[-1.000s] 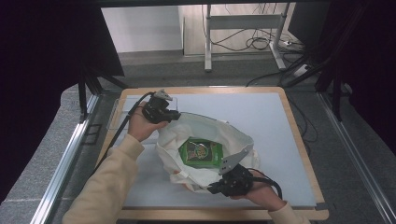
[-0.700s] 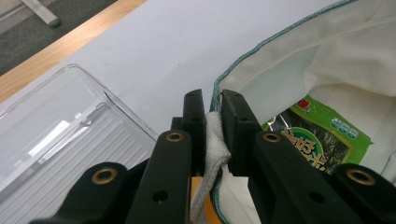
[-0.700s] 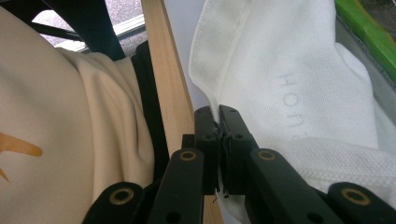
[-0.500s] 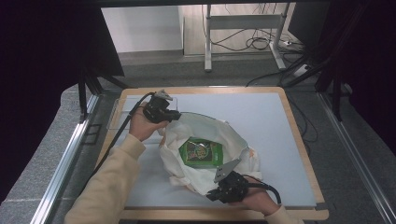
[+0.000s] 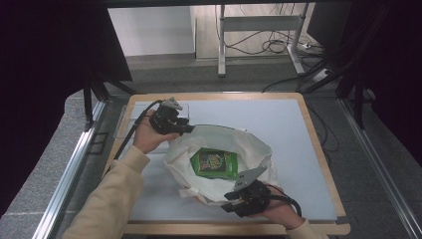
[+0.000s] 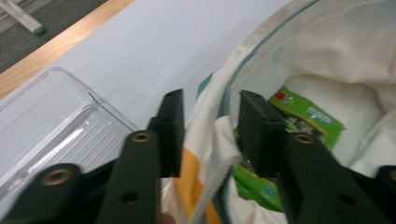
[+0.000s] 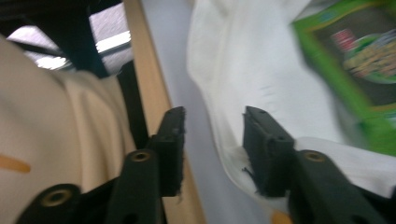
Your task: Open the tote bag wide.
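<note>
The step in hand is judged to be the letting go of the white cloth bag (image 5: 219, 164) after its mouth has been spread. Both tongs have just been opening. The left gripper (image 5: 186, 128) stands released at the bag's far-left rim: in the left gripper view (image 6: 205, 126) the hem still lies between the parted jaws, but it is not pressed by the pads. The right gripper (image 5: 231, 199) stands released at the bag's near-right rim; in the right gripper view (image 7: 212, 140) the cloth edge runs by the right-hand jaw without being clamped.

To do this well, each gripper should be drawn straight back from the rim, so that the hem is not snagged and the mouth is not dragged shut.

The bag lies slumped on the grey table mat (image 5: 283, 124), its mouth wide open upward, with a teal-edged hem and an orange patch near the left gripper. A flat green packet (image 5: 215, 163) is seen lying inside the bag, about in its middle. A clear plastic tray (image 6: 51, 121) rests just beyond the bag's far-left rim.
</note>
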Motion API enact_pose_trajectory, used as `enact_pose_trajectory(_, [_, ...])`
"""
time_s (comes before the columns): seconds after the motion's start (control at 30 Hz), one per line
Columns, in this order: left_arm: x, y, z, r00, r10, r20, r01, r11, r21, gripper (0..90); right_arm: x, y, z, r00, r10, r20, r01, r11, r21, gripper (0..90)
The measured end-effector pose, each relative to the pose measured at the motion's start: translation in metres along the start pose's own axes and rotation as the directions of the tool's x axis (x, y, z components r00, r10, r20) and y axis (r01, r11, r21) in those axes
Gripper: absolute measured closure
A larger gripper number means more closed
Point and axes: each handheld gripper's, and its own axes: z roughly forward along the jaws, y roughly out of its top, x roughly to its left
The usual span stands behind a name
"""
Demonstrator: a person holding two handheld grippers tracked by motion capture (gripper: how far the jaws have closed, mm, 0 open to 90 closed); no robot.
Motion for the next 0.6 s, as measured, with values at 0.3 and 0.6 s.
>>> enact_pose_trajectory(0.3, [-0.019,-0.017,-0.032,0.9982,0.022,0.055,-0.019,0.9986,-0.05,50.2,-0.007,0.017,-0.044,0.9927,0.043,0.113,-0.026,0.989,-0.145,51.7])
enact_pose_trajectory(0.6, [-0.032,-0.031,-0.048,0.9977,0.052,0.044,-0.049,0.9967,-0.064,48.7,-0.032,0.042,-0.056,0.9751,0.096,0.2,-0.07,0.9886,-0.134,65.7])
